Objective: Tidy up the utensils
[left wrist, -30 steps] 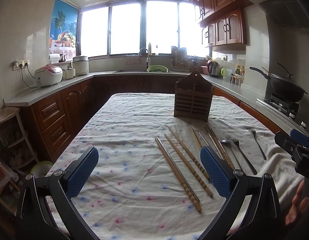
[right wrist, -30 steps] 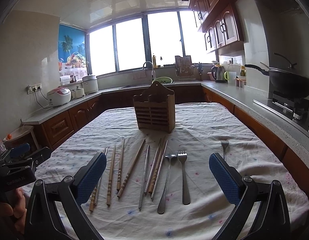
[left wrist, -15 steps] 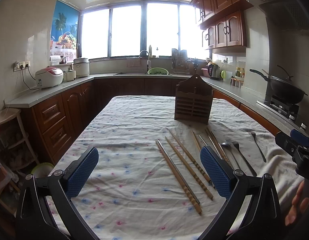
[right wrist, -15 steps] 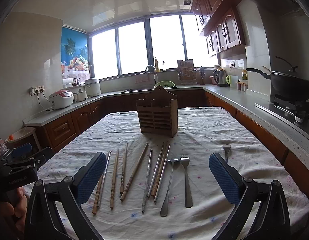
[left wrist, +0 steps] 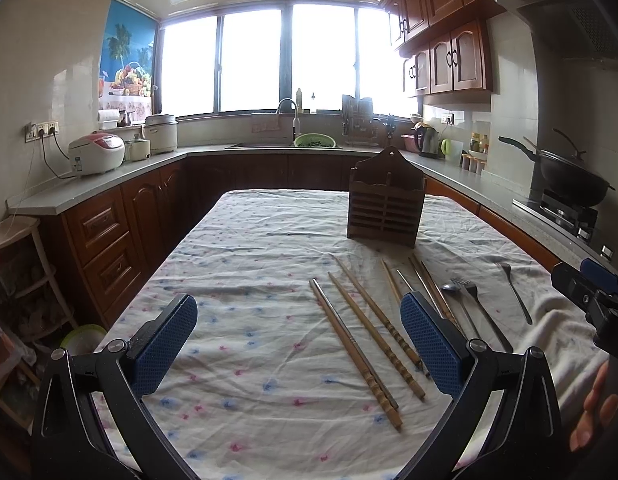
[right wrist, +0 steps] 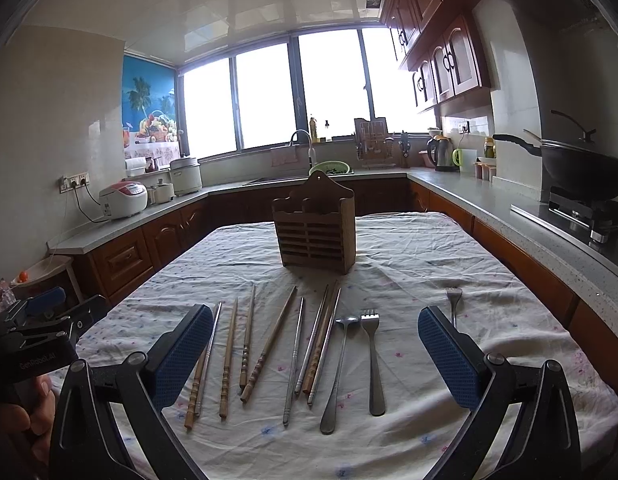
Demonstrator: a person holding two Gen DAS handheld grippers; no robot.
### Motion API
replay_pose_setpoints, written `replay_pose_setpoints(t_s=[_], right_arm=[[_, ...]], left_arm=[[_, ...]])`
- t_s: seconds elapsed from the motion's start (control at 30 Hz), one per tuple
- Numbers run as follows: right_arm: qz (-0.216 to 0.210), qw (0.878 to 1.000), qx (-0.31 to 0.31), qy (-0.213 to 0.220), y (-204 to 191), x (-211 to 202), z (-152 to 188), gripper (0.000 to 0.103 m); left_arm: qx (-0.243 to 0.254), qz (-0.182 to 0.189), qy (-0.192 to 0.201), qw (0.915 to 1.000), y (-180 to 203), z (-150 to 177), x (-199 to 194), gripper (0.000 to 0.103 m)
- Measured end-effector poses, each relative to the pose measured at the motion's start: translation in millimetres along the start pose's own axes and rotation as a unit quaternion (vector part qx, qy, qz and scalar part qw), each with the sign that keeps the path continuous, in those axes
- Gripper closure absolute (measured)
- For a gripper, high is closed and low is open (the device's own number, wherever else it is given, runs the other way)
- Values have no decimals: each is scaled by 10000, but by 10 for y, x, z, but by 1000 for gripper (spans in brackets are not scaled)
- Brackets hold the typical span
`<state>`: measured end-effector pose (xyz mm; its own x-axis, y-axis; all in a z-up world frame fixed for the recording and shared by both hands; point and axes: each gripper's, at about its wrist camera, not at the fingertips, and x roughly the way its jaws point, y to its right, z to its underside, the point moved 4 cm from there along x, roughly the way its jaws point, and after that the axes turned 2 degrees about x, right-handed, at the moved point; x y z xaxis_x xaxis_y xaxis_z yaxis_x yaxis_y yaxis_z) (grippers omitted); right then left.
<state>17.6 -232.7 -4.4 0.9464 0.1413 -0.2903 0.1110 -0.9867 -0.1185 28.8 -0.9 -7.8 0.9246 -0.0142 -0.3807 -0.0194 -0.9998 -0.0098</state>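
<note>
A wooden slatted utensil holder (right wrist: 315, 230) stands upright mid-table; it also shows in the left wrist view (left wrist: 385, 204). In front of it lie several wooden and metal chopsticks (right wrist: 269, 344) (left wrist: 355, 344), a spoon (right wrist: 337, 372), a fork (right wrist: 372, 360) and a second fork (right wrist: 453, 302) apart to the right (left wrist: 515, 294). My right gripper (right wrist: 315, 354) is open and empty, held above the chopsticks near the front edge. My left gripper (left wrist: 299, 346) is open and empty, left of the utensils.
The table has a white floral cloth (right wrist: 409, 264). Kitchen counters run around it, with a rice cooker (left wrist: 96, 152) on the left, a sink (left wrist: 287, 142) at the back and a wok on the stove (left wrist: 569, 178) at the right.
Both views have tilted up and pulled back slightly, so the utensils and holder sit lower in frame. Nothing on the table has moved.
</note>
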Motion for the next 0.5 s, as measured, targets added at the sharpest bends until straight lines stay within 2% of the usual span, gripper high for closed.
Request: replay_pose_setpoints(t_s=[0.27,0.5], right_arm=[[-160,9996,119,-217,55,143,-22,0],[-194,9978,231,-594,172,450,-71,0]], left_arm=[[-82,166,-372,9991,-27,-36,215,0],[-239,289,-890,9953,-113,-67,583,0]])
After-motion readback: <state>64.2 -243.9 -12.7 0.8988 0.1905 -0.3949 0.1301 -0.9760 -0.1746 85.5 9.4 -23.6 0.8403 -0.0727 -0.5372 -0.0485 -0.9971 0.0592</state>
